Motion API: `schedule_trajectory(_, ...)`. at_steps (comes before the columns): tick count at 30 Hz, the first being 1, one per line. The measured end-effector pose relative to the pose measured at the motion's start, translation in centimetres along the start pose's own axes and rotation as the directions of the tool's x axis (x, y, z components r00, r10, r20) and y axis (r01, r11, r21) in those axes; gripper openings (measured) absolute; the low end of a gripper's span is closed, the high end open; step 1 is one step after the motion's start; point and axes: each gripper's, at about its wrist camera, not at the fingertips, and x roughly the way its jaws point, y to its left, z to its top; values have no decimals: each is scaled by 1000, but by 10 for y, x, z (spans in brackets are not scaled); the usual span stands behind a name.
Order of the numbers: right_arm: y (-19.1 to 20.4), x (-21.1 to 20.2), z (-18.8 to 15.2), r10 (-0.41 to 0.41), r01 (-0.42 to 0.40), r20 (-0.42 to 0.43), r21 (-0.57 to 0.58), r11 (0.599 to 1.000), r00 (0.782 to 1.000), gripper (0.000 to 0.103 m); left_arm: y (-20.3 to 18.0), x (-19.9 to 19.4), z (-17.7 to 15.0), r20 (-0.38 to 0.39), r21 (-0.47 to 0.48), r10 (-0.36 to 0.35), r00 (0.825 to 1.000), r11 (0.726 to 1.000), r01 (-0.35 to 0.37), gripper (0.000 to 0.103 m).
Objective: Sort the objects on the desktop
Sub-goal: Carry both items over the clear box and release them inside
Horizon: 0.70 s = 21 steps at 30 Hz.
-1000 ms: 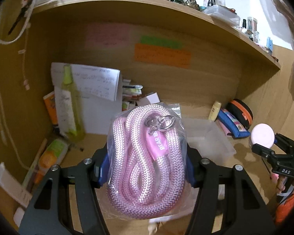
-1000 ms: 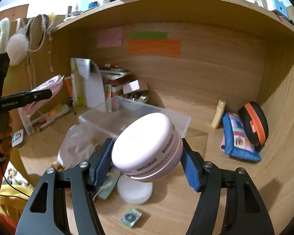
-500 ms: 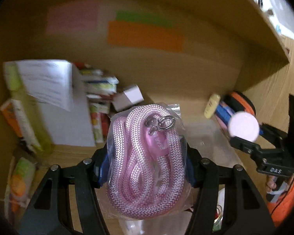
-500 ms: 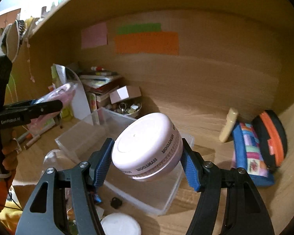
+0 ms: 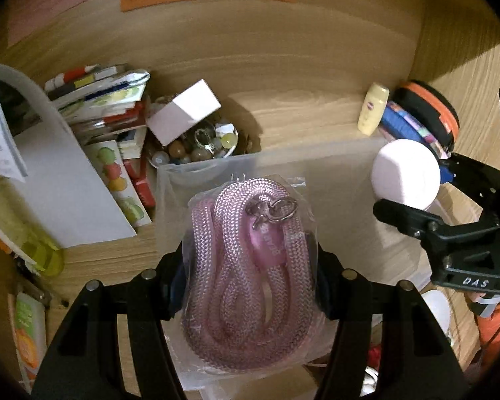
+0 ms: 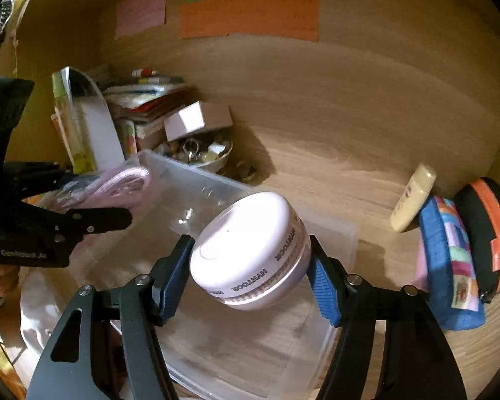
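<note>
My left gripper (image 5: pixel 250 276) is shut on a clear bag with a coiled pink rope (image 5: pixel 250 260) and a metal clasp, held above the clear plastic bin (image 5: pixel 343 173). The right wrist view shows that bag (image 6: pixel 123 183) at the left over the bin (image 6: pixel 170 173). A round pale pink jar (image 6: pixel 250 250) with a white lid is clamped between the blue pads of my right gripper (image 6: pixel 250 260), tilted over the same bin. In the left wrist view the jar (image 5: pixel 406 173) hangs at the right, over the bin's right end.
A small bowl of beads (image 5: pixel 196 146) with a white box (image 5: pixel 183 113) on it stands behind the bin. Books and papers (image 5: pixel 93 100) pile at the left, by a yellow-green bottle (image 5: pixel 33 243). A cream bottle (image 6: pixel 413 196), a blue pouch (image 6: pixel 450 260) and an orange-black case (image 6: pixel 490 233) lie at the right wall.
Both grippers have moved forward and down under the shelf, over the clear bin. The rope bag and the jar stay gripped; the shelf top has left view.
</note>
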Motion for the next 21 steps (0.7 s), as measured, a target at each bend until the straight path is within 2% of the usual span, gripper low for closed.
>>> schedule_trajectory(6,4,9,-6,-41,41,-17,-26,999,999,62,-8,9,0,-34,57,39,999,998,-37,61)
schedule_trajectory(14,1,19,-13,-15,14,-48,-17,1000,999,62,-18,16,-4,-73,132,46,996,991,-36,61)
schedule_trajectory(19,4,19,-15,-13,12,-59,-26,1000,998,62,-12,24,-1,-125,101,19,992,995,-6,61)
schedule_trajectory(21,7,18,-16,-23,21,-55,-37,999,998,62,-14,23,-1,-120,107,26,992,994,-13,61)
